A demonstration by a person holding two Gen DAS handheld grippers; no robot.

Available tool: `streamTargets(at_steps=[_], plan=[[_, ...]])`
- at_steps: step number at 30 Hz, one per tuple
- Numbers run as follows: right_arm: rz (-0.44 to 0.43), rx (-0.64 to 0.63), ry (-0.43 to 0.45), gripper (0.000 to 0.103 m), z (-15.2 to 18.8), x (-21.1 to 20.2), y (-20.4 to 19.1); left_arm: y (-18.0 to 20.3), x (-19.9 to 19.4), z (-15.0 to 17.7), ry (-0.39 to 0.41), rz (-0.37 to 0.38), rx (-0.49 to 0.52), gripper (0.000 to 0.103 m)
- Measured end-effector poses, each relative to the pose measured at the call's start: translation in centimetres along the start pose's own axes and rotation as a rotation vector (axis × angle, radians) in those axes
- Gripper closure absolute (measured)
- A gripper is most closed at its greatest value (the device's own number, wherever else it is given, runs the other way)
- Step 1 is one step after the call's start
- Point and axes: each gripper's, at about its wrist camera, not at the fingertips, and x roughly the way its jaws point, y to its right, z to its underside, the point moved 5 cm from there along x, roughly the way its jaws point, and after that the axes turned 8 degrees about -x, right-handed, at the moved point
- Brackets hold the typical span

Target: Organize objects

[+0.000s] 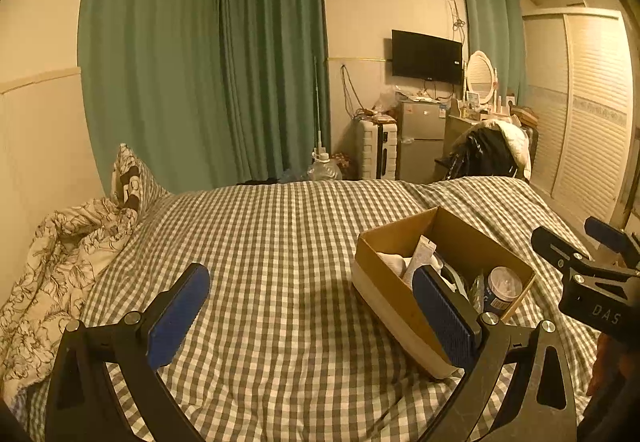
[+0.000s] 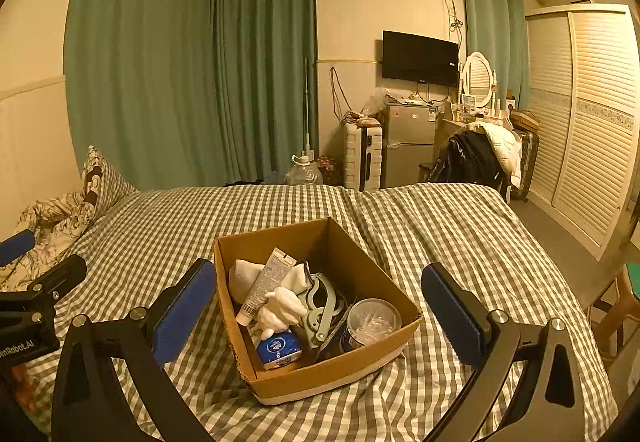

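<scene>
A brown cardboard box (image 2: pixel 360 262) sits on the checked bed; it also shows in the left wrist view (image 1: pixel 396 238). Inside lie a white tube (image 2: pixel 264 284), a white figurine (image 2: pixel 282 306), a blue tin (image 2: pixel 278 350), a pale green clip tool (image 2: pixel 322 306), white cloth (image 2: pixel 242 274) and a round clear-lidded jar (image 2: pixel 374 320). My right gripper (image 2: pixel 320 308) is open and empty, fingers either side of the box. My left gripper (image 1: pixel 312 312) is open and empty over bare bedcover, left of the box. The right gripper shows at the left view's right edge (image 1: pixel 588 262).
A checked bedcover (image 2: pixel 440 226) spans the bed. A crumpled floral quilt (image 1: pixel 52 262) and a pillow (image 1: pixel 128 178) lie at the left. Beyond the bed stand a water jug (image 2: pixel 304 172), suitcase (image 2: pixel 362 156), small fridge (image 2: pixel 408 142), clothes-covered chair (image 2: pixel 476 154) and wardrobe (image 2: pixel 592 114).
</scene>
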Motion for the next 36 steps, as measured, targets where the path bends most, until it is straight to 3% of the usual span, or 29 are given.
streamTargets(at_steps=[36], plan=[[0.0, -0.014, -0.014, 0.0, 0.26, 0.12, -0.33, -0.53, 0.45, 0.65, -0.027, -0.035, -0.008, 0.0]])
